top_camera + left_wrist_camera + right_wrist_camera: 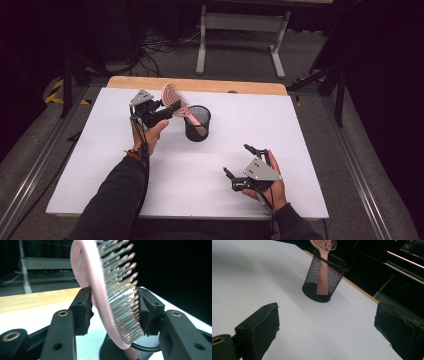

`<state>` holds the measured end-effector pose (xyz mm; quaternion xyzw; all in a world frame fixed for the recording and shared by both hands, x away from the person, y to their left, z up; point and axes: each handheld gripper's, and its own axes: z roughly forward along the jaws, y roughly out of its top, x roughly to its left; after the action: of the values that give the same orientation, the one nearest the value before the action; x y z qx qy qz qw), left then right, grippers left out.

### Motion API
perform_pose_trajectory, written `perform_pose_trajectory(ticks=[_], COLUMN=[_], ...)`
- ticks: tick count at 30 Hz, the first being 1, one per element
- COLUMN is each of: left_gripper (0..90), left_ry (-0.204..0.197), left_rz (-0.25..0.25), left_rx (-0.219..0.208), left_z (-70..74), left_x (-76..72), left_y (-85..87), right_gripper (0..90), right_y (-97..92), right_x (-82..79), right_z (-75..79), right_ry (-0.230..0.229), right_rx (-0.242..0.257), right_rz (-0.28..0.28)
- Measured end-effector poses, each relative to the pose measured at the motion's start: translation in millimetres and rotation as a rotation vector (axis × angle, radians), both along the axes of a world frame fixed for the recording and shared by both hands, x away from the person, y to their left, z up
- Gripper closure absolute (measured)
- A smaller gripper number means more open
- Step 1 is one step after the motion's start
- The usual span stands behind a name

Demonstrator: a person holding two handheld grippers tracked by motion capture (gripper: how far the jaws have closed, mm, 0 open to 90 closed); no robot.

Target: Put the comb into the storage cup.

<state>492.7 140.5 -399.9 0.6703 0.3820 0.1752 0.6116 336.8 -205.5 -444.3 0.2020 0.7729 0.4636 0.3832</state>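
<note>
A pink hairbrush stands tilted, its handle down inside a black mesh cup near the middle of the white table. My left gripper is at the brush head, left of the cup. In the left gripper view the brush lies between the jaws of my left gripper, one pad by its back and the other at the bristle tips, loosely rather than squeezed. The cup is just below. My right gripper rests open and empty near the front right, facing the cup and brush.
The white tabletop has a wooden strip along its far edge. A grey desk frame stands on the floor behind, with cables beside it. Metal rails run along both sides of the table.
</note>
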Motion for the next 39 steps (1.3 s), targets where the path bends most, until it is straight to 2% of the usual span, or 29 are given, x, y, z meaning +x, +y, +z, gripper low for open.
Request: perform_pose_trajectory(ticks=[6,9,15,17,21,24,32,35,39], left_gripper=[48.7,47.4,44.4,43.2,40.3,34.8,24.7,18.9,11.9], left_ry=[-0.028,-0.041,-0.090,-0.109,-0.134,-0.146,-0.163,-0.173,-0.183], left_rz=[0.009,0.014,0.038,0.048,0.061,0.081,0.077,0.066,0.056], left_rx=[0.037,0.037,0.108,0.157,0.209,0.195,0.219,0.200,0.240], left_z=[4.3,6.0,14.1,17.7,21.6,22.0,23.8,26.5,32.2], left_x=[-1.5,-2.2,-5.9,-7.4,-8.5,-8.9,-9.8,-11.8,-13.7], left_y=[-0.3,0.2,-0.4,-2.7,-5.4,-4.2,-2.6,-1.1,-2.2], right_gripper=[6.5,6.5,6.4,6.4,6.4,6.4,6.4,7.2,7.2], right_y=[-0.2,-0.5,0.1,0.3,0.2,-0.7,0.0,-1.1,-2.7], right_x=[-0.5,-0.2,0.1,-0.3,-0.6,-0.6,0.4,-0.1,0.0], right_z=[1.2,1.0,0.7,0.9,1.5,1.5,0.5,1.2,2.0], right_ry=[-0.006,-0.005,-0.006,-0.009,-0.013,-0.012,-0.009,-0.020,-0.023], right_rx=[0.010,0.010,0.005,0.006,0.007,0.008,0.000,0.006,0.012], right_rz=[-0.001,-0.004,-0.009,-0.009,-0.009,-0.014,-0.010,-0.024,-0.029])
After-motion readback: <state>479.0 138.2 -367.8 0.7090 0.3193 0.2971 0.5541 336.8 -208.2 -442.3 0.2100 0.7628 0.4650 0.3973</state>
